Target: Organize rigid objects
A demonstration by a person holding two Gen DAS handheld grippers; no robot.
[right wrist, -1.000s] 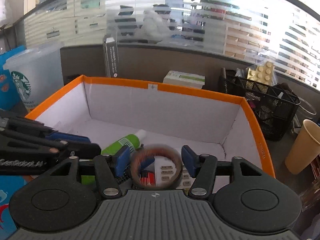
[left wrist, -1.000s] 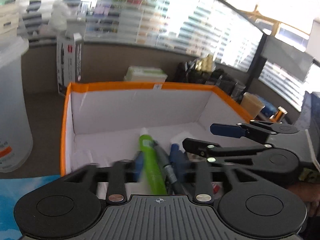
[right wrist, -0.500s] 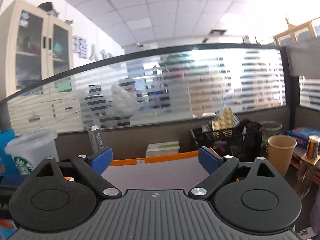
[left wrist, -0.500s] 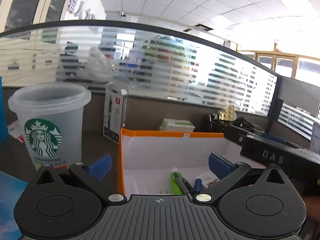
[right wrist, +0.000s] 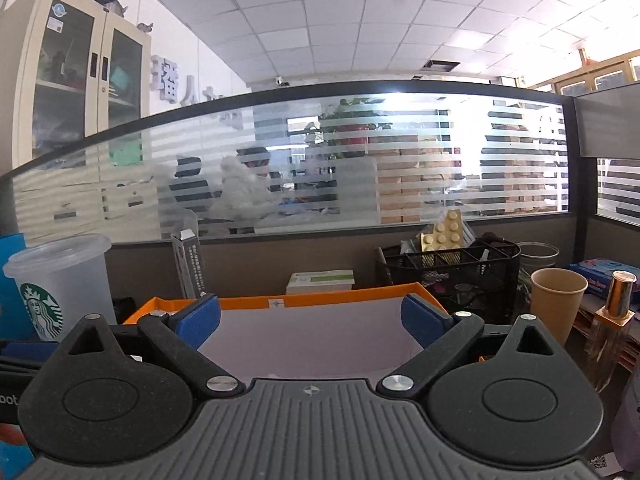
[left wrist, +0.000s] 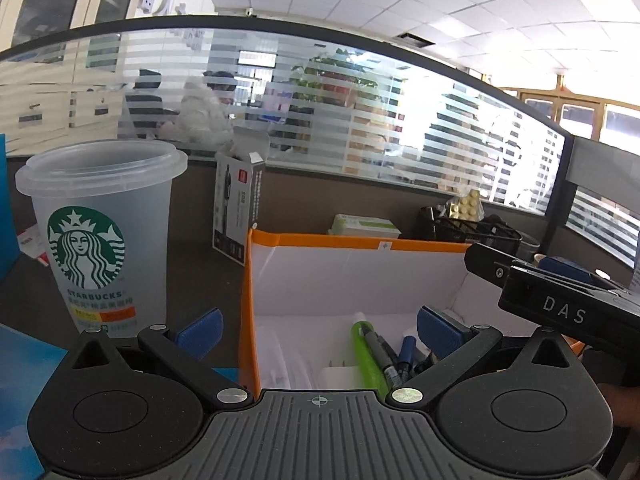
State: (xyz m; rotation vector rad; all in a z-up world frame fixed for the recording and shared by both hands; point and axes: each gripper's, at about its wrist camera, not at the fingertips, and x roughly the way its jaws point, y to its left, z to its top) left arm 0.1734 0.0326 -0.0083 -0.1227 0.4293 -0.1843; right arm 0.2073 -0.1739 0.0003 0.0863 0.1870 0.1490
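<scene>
A white box with an orange rim point(left wrist: 360, 243) stands in front of me. In the left wrist view it holds a green tube point(left wrist: 366, 356), a grey pen point(left wrist: 382, 356) and a blue pen point(left wrist: 406, 354). My left gripper point(left wrist: 318, 328) is open and empty, raised in front of the box's left wall. My right gripper point(right wrist: 310, 318) is open and empty, level with the box's rim point(right wrist: 320, 301); the box's contents are hidden in that view. The right gripper's black body point(left wrist: 560, 304) shows at the right of the left wrist view.
A Starbucks plastic cup point(left wrist: 100, 236) stands left of the box, a tall pen carton point(left wrist: 238, 208) behind it. A black mesh organizer point(right wrist: 448, 268), a paper cup point(right wrist: 558, 304) and a perfume bottle point(right wrist: 614, 328) stand on the right. A green-white flat box point(right wrist: 320, 280) lies behind.
Both grippers opened and rose out of the box. The left let go of the green tube and pens; the right let go of a tape roll, which is out of view now.
</scene>
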